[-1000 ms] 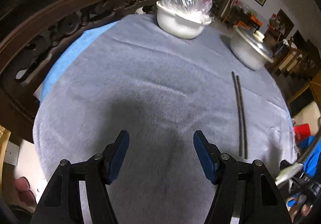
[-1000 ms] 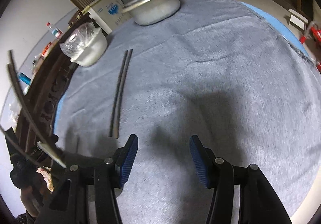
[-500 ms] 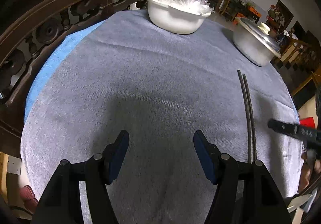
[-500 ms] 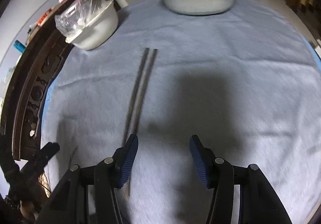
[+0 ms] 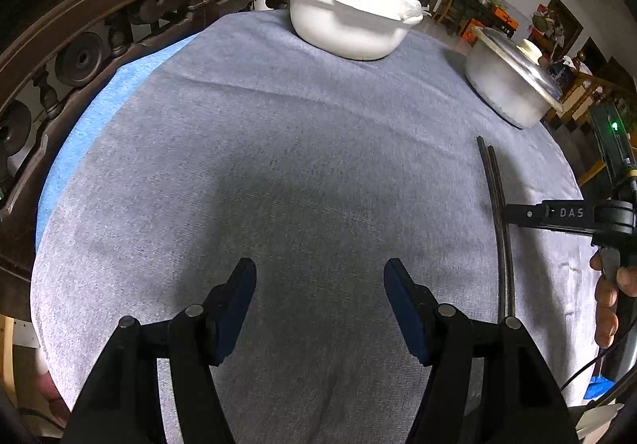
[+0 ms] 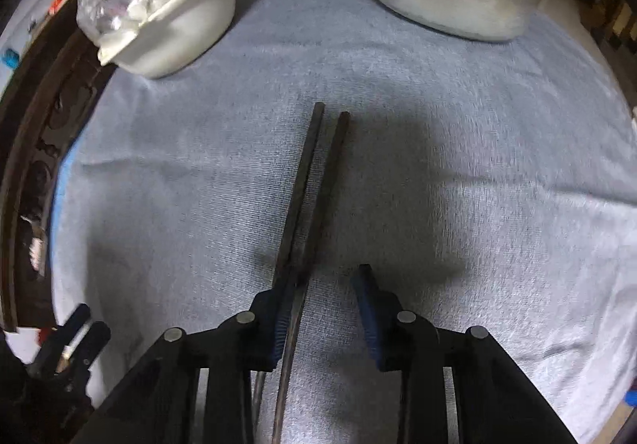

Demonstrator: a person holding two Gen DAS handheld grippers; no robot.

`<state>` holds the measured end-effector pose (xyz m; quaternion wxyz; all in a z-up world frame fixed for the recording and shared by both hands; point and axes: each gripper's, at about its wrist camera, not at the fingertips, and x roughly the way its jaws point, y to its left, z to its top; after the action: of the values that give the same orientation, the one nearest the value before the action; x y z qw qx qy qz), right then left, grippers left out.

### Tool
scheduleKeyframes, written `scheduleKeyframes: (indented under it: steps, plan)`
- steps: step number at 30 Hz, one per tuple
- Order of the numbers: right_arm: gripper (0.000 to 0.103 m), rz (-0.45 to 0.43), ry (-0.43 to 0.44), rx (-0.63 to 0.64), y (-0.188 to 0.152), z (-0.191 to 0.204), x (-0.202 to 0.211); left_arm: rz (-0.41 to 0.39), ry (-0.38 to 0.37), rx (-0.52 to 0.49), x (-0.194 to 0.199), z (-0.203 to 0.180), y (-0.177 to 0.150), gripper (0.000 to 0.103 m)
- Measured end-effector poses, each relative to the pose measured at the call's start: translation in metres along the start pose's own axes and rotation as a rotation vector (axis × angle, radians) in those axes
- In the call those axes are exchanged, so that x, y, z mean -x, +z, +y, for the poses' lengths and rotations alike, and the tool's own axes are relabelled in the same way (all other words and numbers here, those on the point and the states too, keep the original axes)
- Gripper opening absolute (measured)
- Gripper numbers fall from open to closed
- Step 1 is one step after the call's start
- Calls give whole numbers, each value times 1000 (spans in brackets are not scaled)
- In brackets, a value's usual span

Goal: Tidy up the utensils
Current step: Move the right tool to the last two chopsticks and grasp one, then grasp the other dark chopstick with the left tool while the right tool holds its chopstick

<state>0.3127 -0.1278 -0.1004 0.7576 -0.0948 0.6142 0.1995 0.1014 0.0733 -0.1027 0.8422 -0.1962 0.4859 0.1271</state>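
Note:
A pair of dark chopsticks lies side by side on the grey tablecloth. My right gripper is open and low over their near part. The chopsticks run between its two fingers, close against the left finger. In the left wrist view the chopsticks lie at the right, with the right gripper's black finger reaching over them. My left gripper is open and empty above bare cloth, well left of the chopsticks.
A white bowl covered with a plastic bag stands at the far side, a lidded metal pot to its right. A dark carved wooden chair back curves along the table's left edge.
My right gripper has moved forward and down over the chopsticks, which now lie between its fingers. My left gripper has shifted slightly forward.

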Motion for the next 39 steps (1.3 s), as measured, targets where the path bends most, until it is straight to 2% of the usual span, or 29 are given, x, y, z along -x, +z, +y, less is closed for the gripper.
scheduleKeyframes:
  steps: [2, 5, 7, 9, 13, 17, 20, 25, 31, 33, 35, 39]
  plan:
    - [31, 7, -21, 21, 0, 4, 0, 7, -2, -8, -1, -2, 2, 67]
    - [23, 27, -43, 30, -2, 1, 1, 17, -2, -30, -1, -6, 6, 67]
    - [23, 31, -77, 26, -6, -9, 5, 24, -8, -45, -2, -9, 9, 67]
    - [22, 42, -65, 7, -10, -21, 8, 39, -27, -60, -4, -13, 14, 67]
    - [21, 57, -16, -37, -13, -42, 11, 123, -90, -89, -19, -27, 42, 67]
    - [20, 64, 41, -58, -12, -58, 12, 233, -163, -180, -36, -65, 75, 67]
    - [20, 66, 56, -62, -19, -77, 15, 327, -209, -189, -54, -91, 98, 67]
    - [17, 62, 95, -90, -30, -98, 22, 399, -197, -218, -82, -137, 115, 67]
    - [14, 49, 135, -116, -36, -106, 26, 457, -148, -292, -105, -186, 107, 66]
    - [14, 46, 138, -117, -38, -104, 28, 476, -118, -303, -112, -193, 104, 50]
    - [14, 48, 139, -114, -38, -105, 28, 473, -79, -323, -114, -200, 103, 42]
    - [14, 67, 109, -81, -36, -102, 28, 492, -13, -390, -116, -207, 102, 7]
